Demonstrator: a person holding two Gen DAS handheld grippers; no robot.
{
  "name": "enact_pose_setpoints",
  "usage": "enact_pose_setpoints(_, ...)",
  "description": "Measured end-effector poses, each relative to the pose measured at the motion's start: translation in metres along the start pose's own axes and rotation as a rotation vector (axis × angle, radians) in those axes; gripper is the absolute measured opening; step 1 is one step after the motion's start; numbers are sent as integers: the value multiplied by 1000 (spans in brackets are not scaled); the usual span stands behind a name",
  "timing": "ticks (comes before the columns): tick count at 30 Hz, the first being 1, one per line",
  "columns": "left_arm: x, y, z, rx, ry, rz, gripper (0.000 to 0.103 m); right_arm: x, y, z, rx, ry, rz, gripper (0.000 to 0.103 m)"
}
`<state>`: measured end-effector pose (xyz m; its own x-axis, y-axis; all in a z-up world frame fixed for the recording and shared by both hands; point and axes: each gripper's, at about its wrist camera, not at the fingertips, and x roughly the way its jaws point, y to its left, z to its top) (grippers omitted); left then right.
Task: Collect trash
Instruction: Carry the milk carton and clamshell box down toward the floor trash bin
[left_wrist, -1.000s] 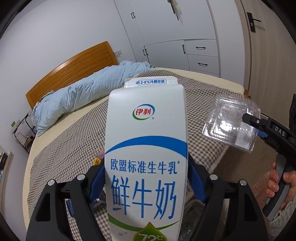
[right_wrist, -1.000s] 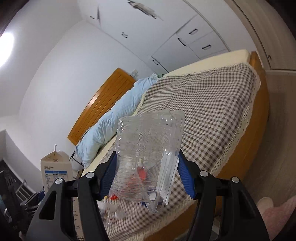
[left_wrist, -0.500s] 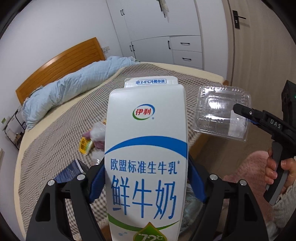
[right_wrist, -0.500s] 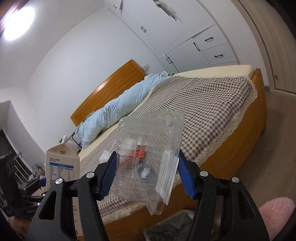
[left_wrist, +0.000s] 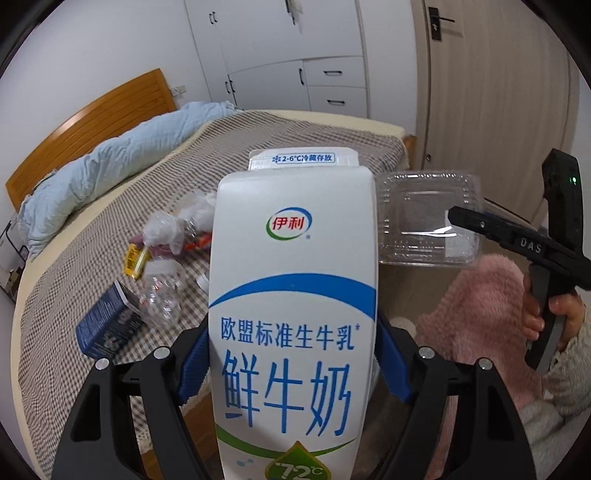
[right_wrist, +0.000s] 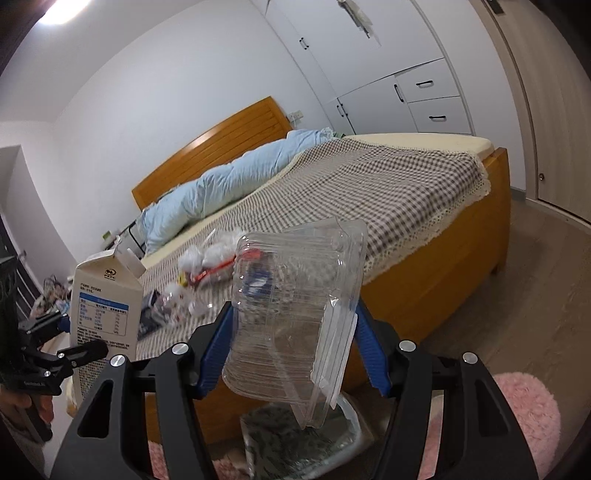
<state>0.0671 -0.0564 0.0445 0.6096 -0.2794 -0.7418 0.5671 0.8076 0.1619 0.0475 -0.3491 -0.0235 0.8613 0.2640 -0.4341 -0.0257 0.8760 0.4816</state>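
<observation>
A tall white milk carton (left_wrist: 291, 295) with blue lettering stands upright between the blue pads of my left gripper (left_wrist: 291, 365), which is shut on it; the carton (right_wrist: 105, 299) also shows at the left of the right wrist view. My right gripper (right_wrist: 291, 350) is shut on a clear plastic clamshell box (right_wrist: 295, 314), held over the bed's edge; that box (left_wrist: 424, 221) appears right of the carton in the left wrist view. More trash lies on the checked bedspread: a dark blue box (left_wrist: 107, 325), a crushed clear bottle (left_wrist: 162, 295), a yellow wrapper (left_wrist: 135, 260) and white crumpled bags (left_wrist: 166, 229).
A lined bin (right_wrist: 299, 435) sits on the floor below the clamshell, beside the wooden bed frame (right_wrist: 443, 266). A pink fluffy rug (right_wrist: 524, 406) covers the floor at right. A light blue duvet (left_wrist: 110, 162) lies along the bed's far side. White wardrobes (left_wrist: 295, 55) stand behind.
Both grippers have pulled back from the bed and tipped lower with their loads. The trash pile on the bedspread and the bin below have come into view. The right gripper has rolled toward level.
</observation>
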Motion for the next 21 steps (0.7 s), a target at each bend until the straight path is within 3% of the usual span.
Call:
enact_pose_setpoints(10,16,-16,-21,21,41,-4,74,11,1,-25,-95,72,-17,61)
enact_pose_setpoints(21,63,-23,-56,46,125,-26,74,41,-6,-64,-131,199,-47,61)
